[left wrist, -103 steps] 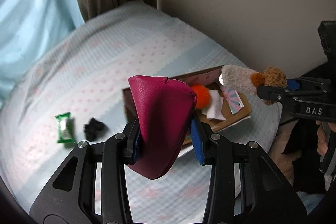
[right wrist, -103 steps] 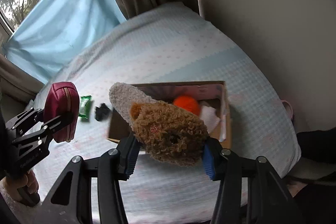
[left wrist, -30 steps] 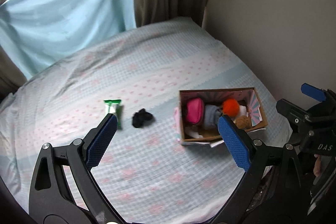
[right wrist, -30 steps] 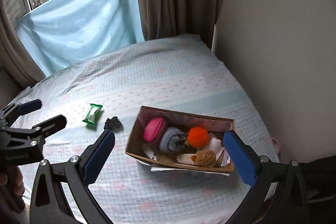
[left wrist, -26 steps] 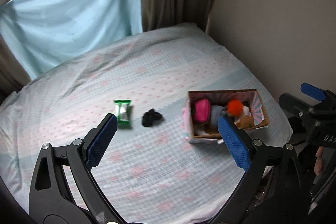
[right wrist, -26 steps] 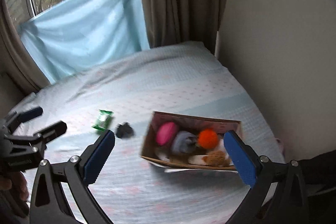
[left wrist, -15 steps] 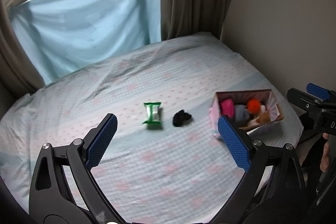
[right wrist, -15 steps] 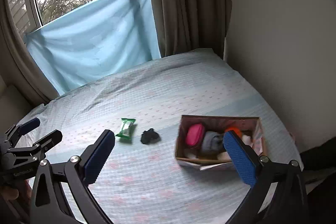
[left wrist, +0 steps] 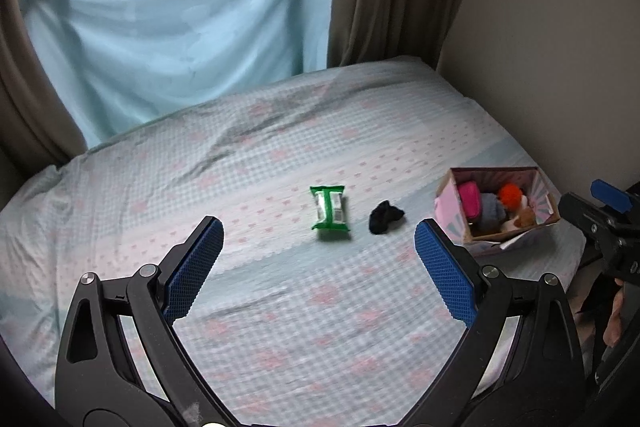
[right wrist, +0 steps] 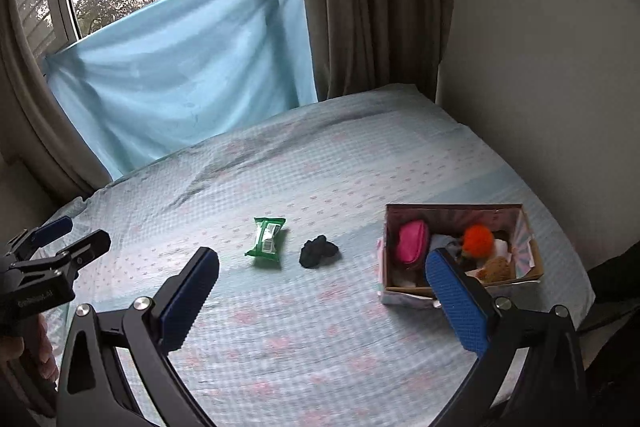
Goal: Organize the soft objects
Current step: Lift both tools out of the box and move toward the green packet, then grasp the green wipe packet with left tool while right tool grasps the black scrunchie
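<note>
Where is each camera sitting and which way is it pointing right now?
Left wrist: rides the left tool, raised over the near edge of the bed, facing the window; its own open fingers show, with the right tool at the right edge.
Right wrist: rides the right tool, facing the same way; its open fingers show, with the left tool at the left edge.
Shared: green packet, black cloth, box, blue curtain.

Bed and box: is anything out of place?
Yes. The green packet and black bundle lie loose on the bed, outside the box holding the other soft items.
</note>
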{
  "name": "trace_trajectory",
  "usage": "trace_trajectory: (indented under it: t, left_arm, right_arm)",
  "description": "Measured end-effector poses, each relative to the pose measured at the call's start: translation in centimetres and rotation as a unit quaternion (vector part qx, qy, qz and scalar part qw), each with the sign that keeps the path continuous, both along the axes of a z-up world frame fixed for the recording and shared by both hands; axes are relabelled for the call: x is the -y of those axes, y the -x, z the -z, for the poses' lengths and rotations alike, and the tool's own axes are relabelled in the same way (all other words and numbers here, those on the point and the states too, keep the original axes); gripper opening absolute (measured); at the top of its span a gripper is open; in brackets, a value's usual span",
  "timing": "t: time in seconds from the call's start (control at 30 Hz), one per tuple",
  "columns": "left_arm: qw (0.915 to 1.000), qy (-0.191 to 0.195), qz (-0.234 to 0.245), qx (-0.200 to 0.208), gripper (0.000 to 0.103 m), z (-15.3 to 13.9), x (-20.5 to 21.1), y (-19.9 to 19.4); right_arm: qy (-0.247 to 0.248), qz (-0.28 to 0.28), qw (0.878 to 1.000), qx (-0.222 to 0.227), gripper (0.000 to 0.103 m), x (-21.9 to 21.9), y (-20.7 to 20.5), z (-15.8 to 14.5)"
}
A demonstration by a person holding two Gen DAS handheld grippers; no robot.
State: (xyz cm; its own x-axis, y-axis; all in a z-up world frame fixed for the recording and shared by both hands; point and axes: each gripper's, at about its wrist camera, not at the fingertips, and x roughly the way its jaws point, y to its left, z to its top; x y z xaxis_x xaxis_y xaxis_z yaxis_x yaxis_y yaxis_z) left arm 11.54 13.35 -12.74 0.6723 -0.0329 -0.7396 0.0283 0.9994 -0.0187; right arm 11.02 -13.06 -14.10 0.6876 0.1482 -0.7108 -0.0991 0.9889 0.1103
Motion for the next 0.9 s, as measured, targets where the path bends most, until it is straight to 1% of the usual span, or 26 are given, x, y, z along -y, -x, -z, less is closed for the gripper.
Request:
trace_trajectory:
  t: [0.13,0.2,0.37,0.5,0.67,0.8,0.9]
  left_arm:
    - [0.9999,0.006,0.001,-0.013,0.096,1.8,-1.6,-2.1]
    - [0.9998,0.005,0.003,-0.018,0.096,2.8,-2.3,-3.5]
    - [0.9993,0.008,0.006,-0.036,0.096,5.4,-3.3,-7.1]
    - [0.998,0.011,0.014,-0.061,0.096,8.4,-3.6,-10.4]
    - [0.9942,0.015,0.035,-0.101,0.096,13.5,-2.9,-15.2]
    - [0.9895,0.022,0.055,-0.132,0.096,18.5,-1.6,-18.7]
    - [0.9842,0.03,0.063,-0.163,0.096,23.0,-0.5,-20.9]
  right_arm:
    - [-0.006,-0.007,1.0,-0.012,0.103,-1.7,-1.1,1.9]
    - [0.004,-0.012,1.0,-0.017,0.103,-2.7,-2.0,3.2]
    - [0.001,-0.022,0.999,-0.04,0.103,-5.0,-4.5,7.1]
    - [0.004,-0.033,0.998,-0.057,0.103,-6.7,-6.9,10.8]
    - [0.018,-0.026,0.996,-0.085,0.103,-7.5,-10.4,16.2]
    - [0.027,-0.011,0.995,-0.097,0.103,-6.9,-13.5,21.4]
    - [0.047,-0.005,0.993,-0.105,0.103,-6.4,-15.5,24.9]
